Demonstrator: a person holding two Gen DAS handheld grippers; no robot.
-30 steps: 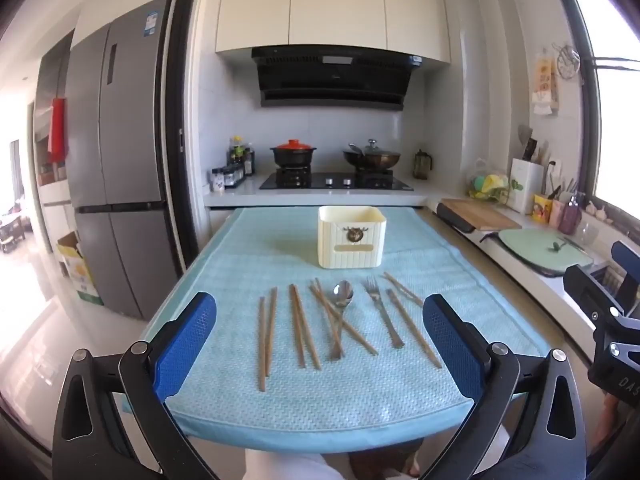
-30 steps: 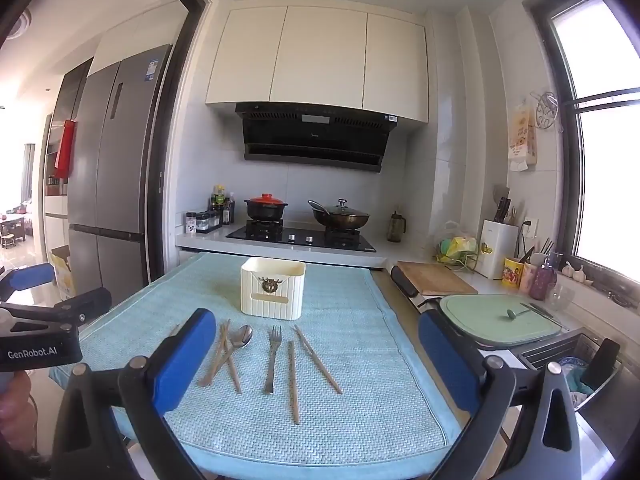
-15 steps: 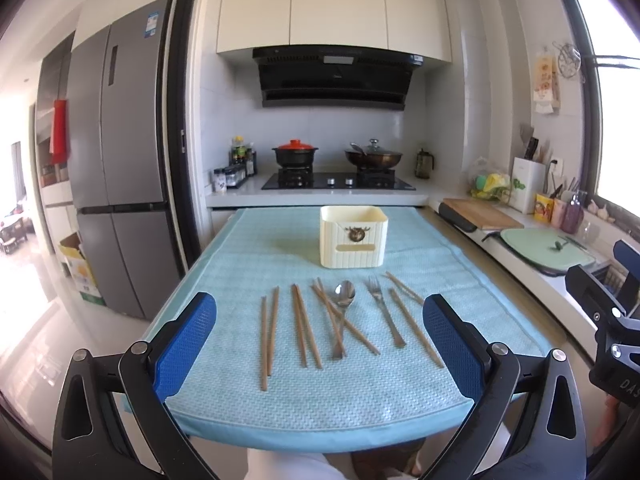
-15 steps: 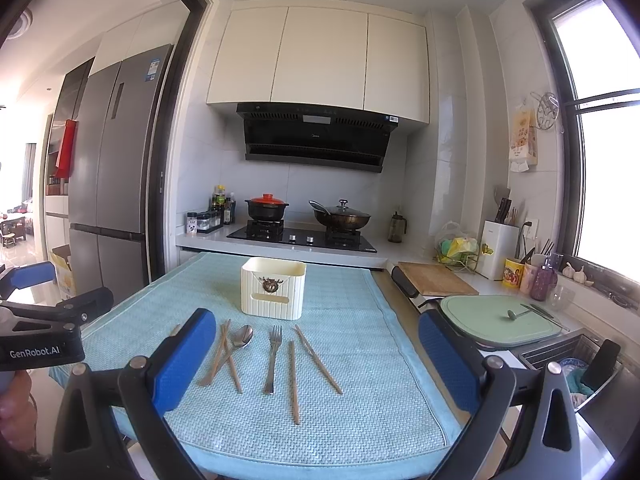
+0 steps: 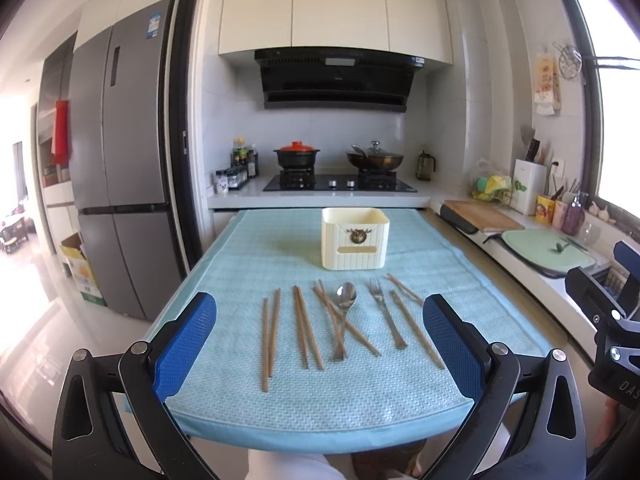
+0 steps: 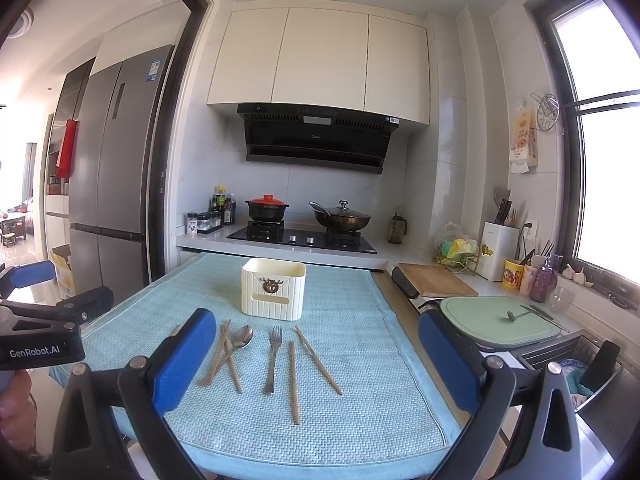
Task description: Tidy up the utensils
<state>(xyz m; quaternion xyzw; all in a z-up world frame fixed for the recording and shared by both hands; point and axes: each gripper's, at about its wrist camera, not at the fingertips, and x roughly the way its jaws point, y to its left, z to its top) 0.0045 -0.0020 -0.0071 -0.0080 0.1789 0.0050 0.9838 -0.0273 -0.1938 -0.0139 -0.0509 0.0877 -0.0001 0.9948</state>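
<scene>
A cream utensil holder (image 5: pixel 355 239) stands upright on the blue mat (image 5: pixel 248 264), seen also in the right wrist view (image 6: pixel 273 289). In front of it lie several wooden chopsticks (image 5: pixel 269 330), a metal spoon (image 5: pixel 344 308) and a fork (image 5: pixel 383 316). The right wrist view shows the spoon (image 6: pixel 236 342), the fork (image 6: pixel 273 356) and chopsticks (image 6: pixel 294 380). My left gripper (image 5: pixel 320 352) is open and empty, held at the mat's near edge. My right gripper (image 6: pixel 316 364) is open and empty, also near the front edge, to the right.
A stove with a red-lidded pot (image 5: pixel 297 154) and a wok (image 5: pixel 374 159) is behind the table. A wooden board (image 5: pixel 480 211) and green board (image 5: pixel 548 250) lie on the right counter. A fridge (image 5: pixel 120 160) stands left.
Both grippers have drifted very slightly; the utensils and holder have not moved. Both stay open.
</scene>
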